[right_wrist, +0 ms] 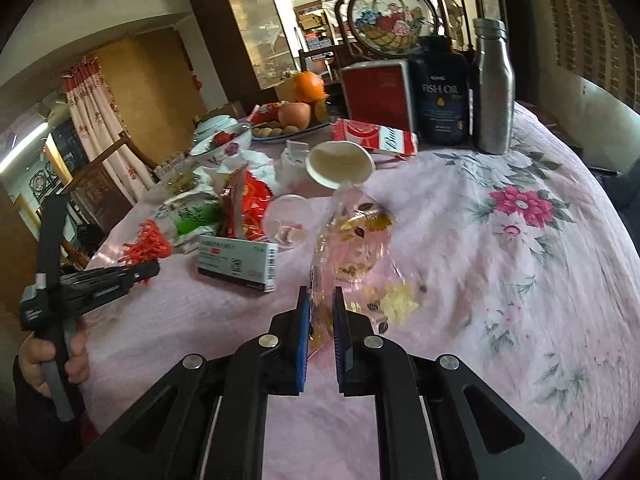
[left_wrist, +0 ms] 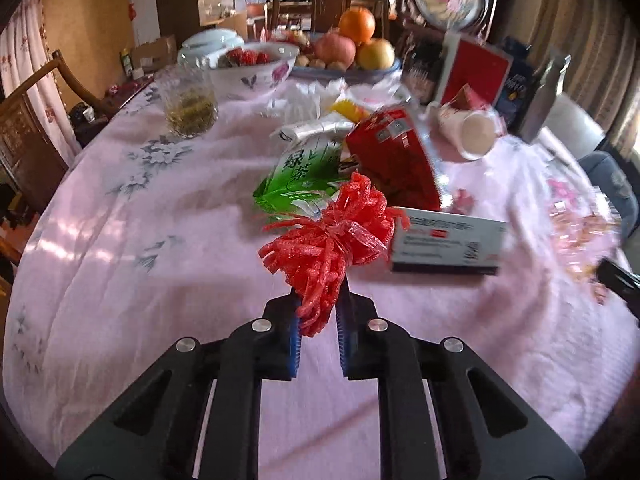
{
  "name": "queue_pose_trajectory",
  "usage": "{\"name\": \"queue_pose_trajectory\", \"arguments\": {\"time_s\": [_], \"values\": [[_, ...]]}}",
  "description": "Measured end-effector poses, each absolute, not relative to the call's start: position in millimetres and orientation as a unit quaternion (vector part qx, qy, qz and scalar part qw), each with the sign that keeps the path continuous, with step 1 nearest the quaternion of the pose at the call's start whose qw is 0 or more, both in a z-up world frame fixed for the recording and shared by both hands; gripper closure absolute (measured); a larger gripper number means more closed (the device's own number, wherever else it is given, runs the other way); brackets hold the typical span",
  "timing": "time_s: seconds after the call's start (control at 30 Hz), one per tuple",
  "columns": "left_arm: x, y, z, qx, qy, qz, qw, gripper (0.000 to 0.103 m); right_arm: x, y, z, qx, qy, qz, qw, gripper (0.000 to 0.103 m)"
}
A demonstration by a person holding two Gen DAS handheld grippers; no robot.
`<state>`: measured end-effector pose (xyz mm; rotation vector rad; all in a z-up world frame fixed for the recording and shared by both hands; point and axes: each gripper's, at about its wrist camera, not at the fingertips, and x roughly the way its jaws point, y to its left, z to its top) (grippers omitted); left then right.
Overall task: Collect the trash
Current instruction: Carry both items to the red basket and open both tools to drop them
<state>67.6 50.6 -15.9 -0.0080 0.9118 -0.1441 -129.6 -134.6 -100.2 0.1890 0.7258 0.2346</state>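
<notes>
A red mesh net is clamped in the left gripper above the pink-clothed bench; a blurred clear printed wrapper is pinched in the right gripper. The bench's far right edge is cut off; bare cloth lies nearest.

Red mesh netting — bunched, pinched

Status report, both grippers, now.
Left gripper shut on red mesh netting. Right gripper shut on clear plastic bag. Medicine box, wrappers remain on table.
</notes>
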Motion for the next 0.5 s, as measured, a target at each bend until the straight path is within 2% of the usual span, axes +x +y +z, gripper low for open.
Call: {"name": "queue_pose_trajectory", "arguments": {"time_s": [0.2, 0.37, 0.5], "values": [[23.8, 78.5, 9.2, -0.036, 0.402, -0.074, 0.912, 0.087, -141.0, -110.2, -86.2, 0.076, 0.336, 0.147, 0.927, 0.092], [-4.3, 125.4, 10.1, -0.072, 0.39, -0.02, 0.918, 0.087, -143.4, -81.8, -84.2, 0.061, 0.344, 0.17, 0.921, 0.092], [-35.6, 165.6, 12.7, -0.094, 0.379, 0.025, 0.92, 0.087, -156.2, -35.7, -63.8, 0.025, 0.316, 0.217, 0.923, 0.092]]}}
